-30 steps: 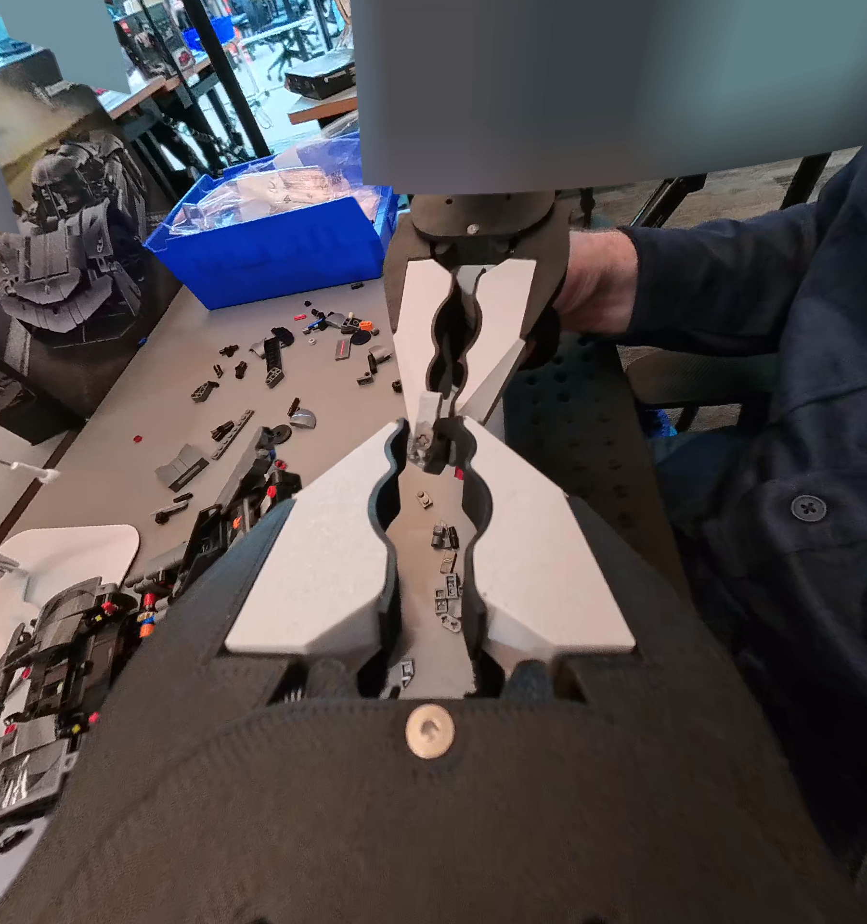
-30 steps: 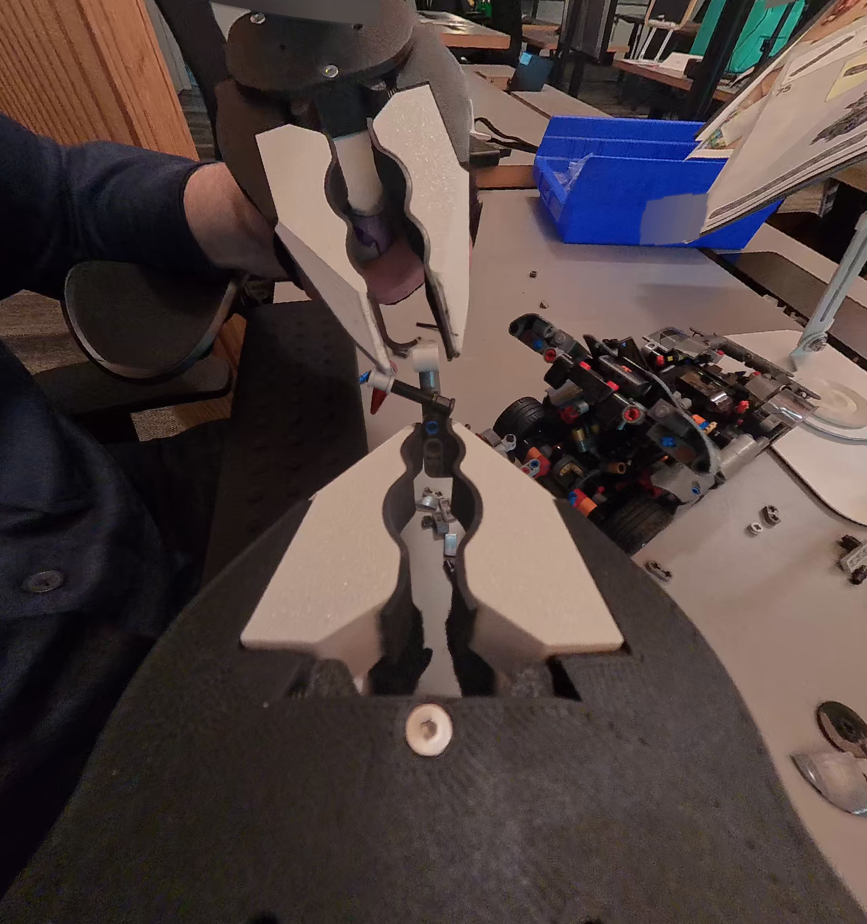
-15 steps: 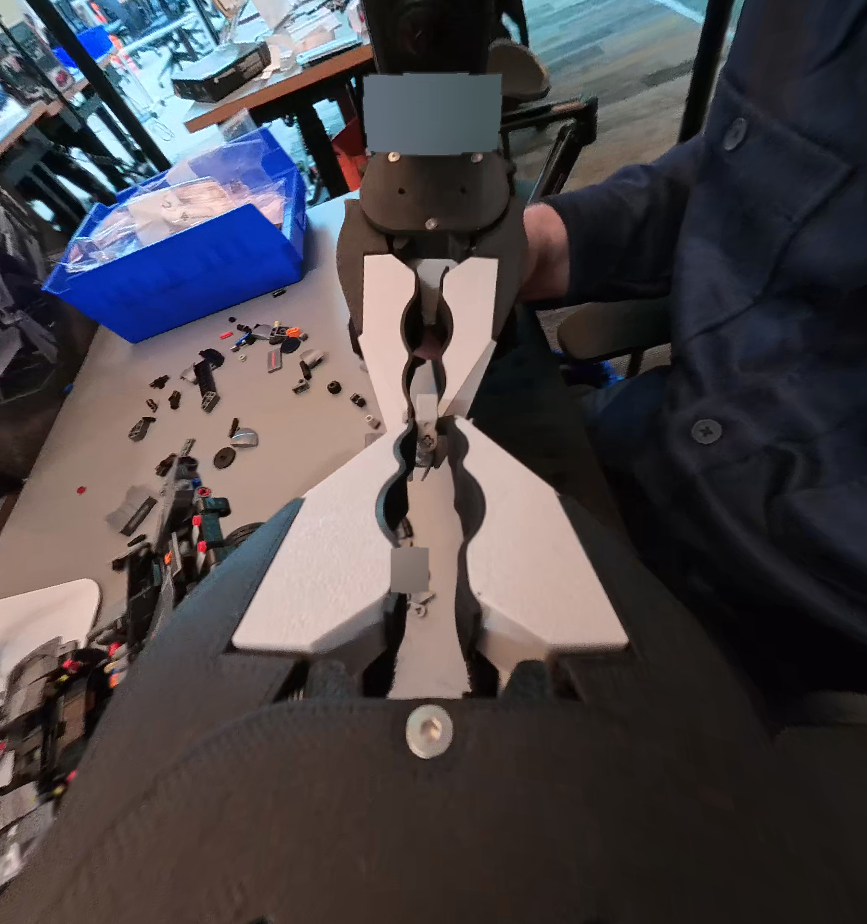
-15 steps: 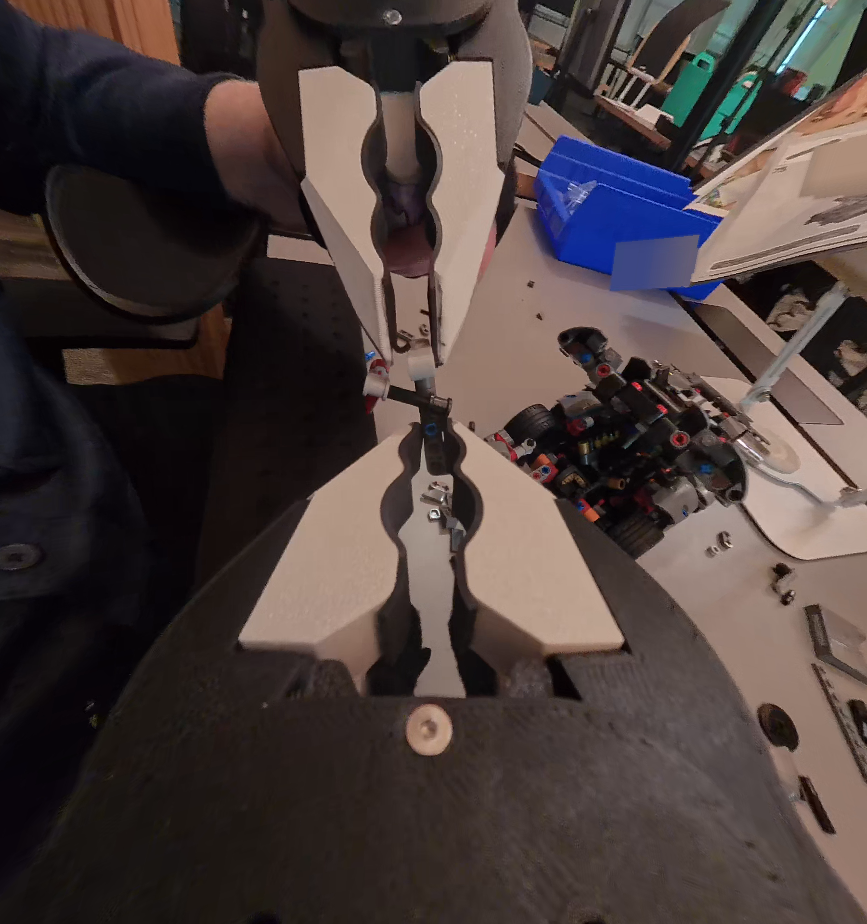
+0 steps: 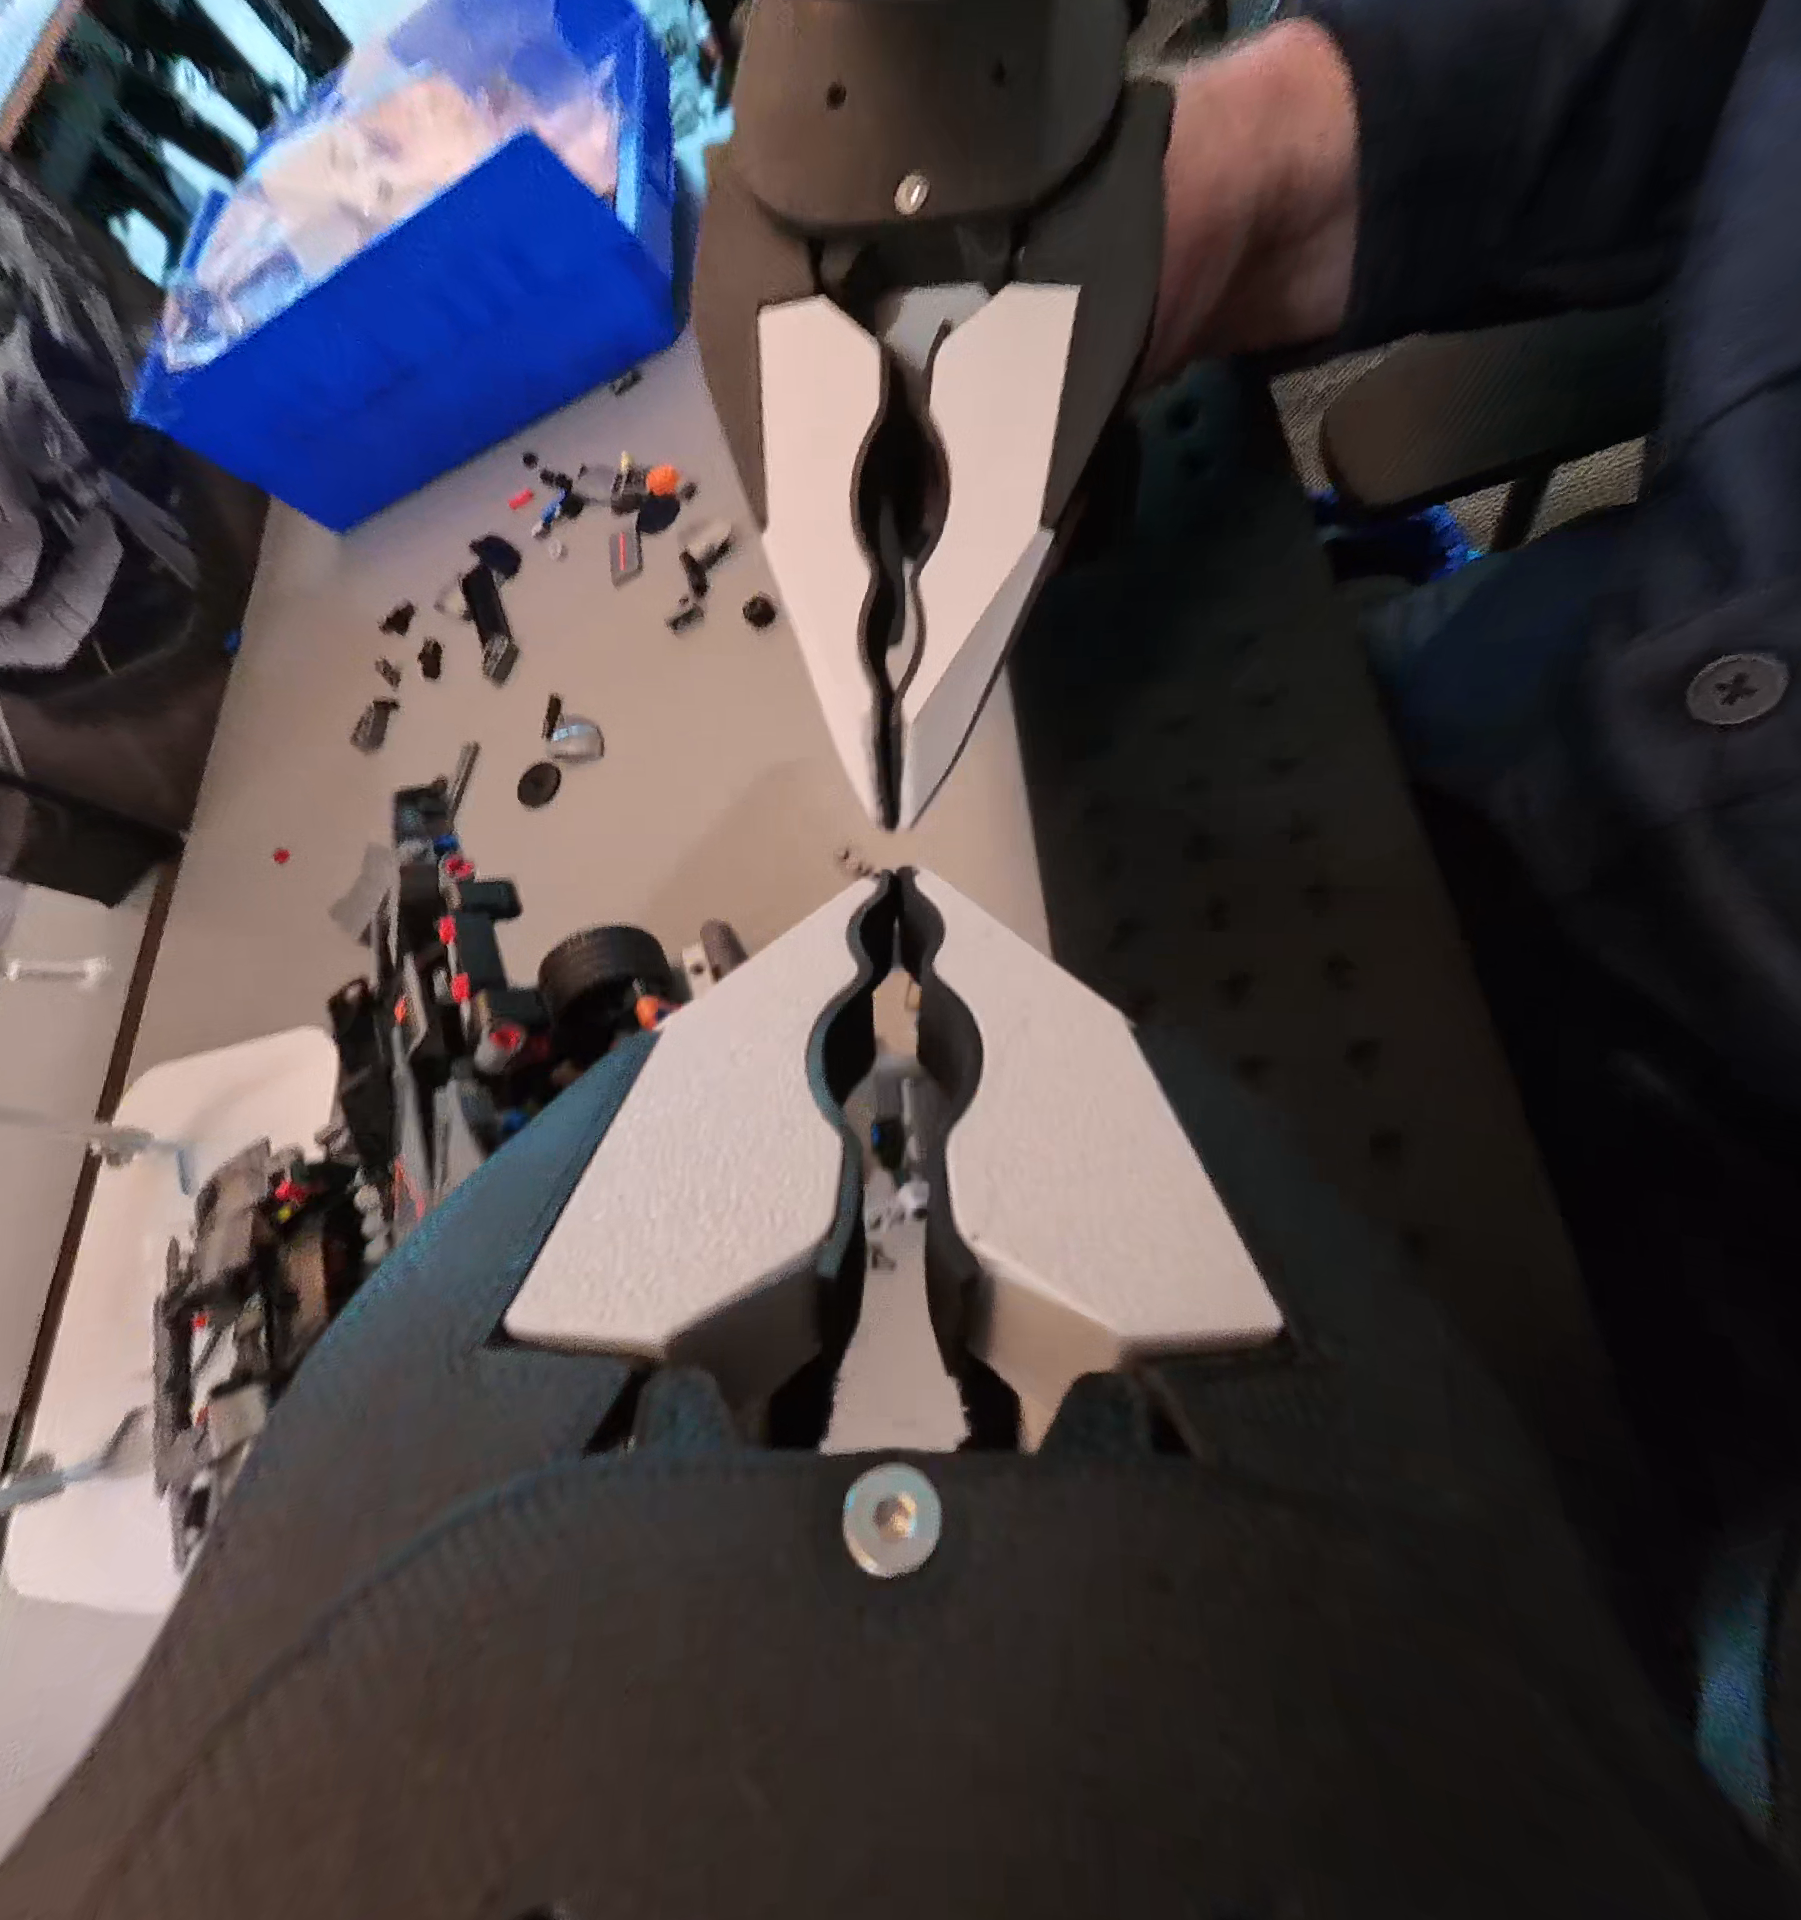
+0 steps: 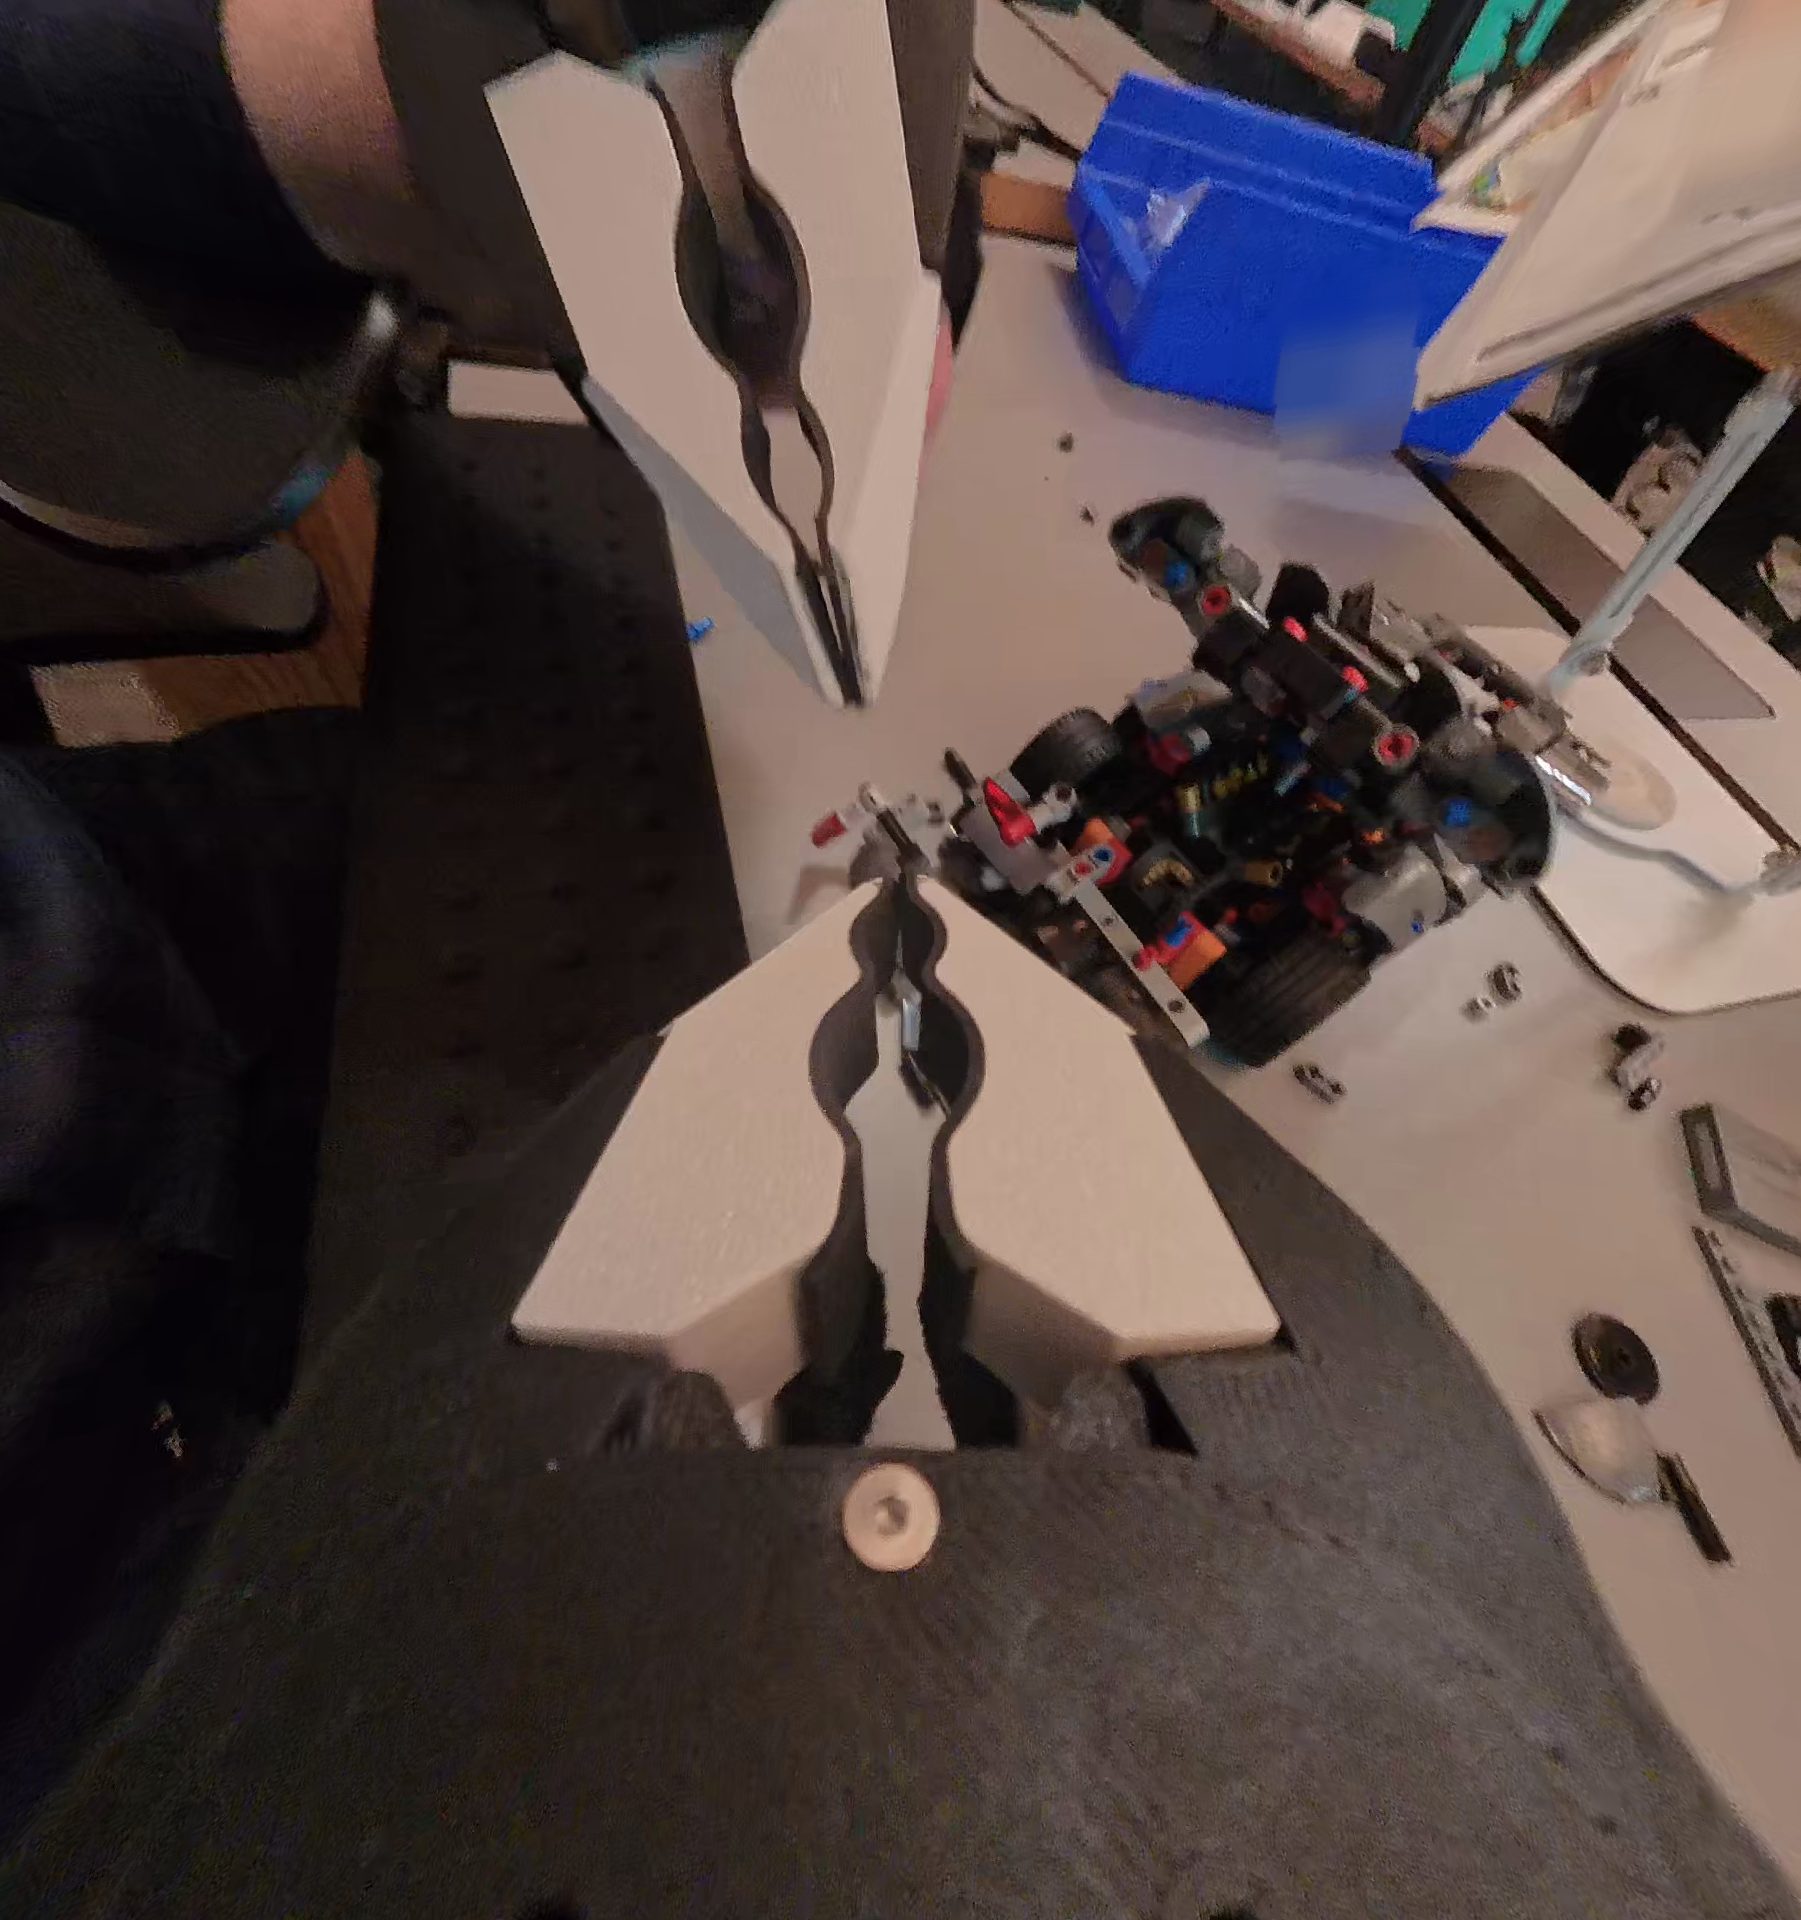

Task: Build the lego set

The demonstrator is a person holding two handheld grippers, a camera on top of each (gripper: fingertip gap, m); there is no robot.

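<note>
a blue bin (image 6: 1260, 260) and scattered loose pieces (image 5: 563, 582) ring the half-built lego car (image 6: 1291, 790) lying lengthwise across the table (image 6: 1021, 540), beside the right gripper (image 6: 901, 894) pinching a small axle assembly (image 6: 891, 821); left gripper (image 5: 891, 883) closed, seemingly empty.

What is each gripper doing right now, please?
Left gripper: closed, empty.
Right gripper: closed on a lego piece.

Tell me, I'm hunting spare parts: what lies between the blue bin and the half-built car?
Small loose pieces lie scattered on the table between blue bin and car, clearest in the left wrist view.
</note>
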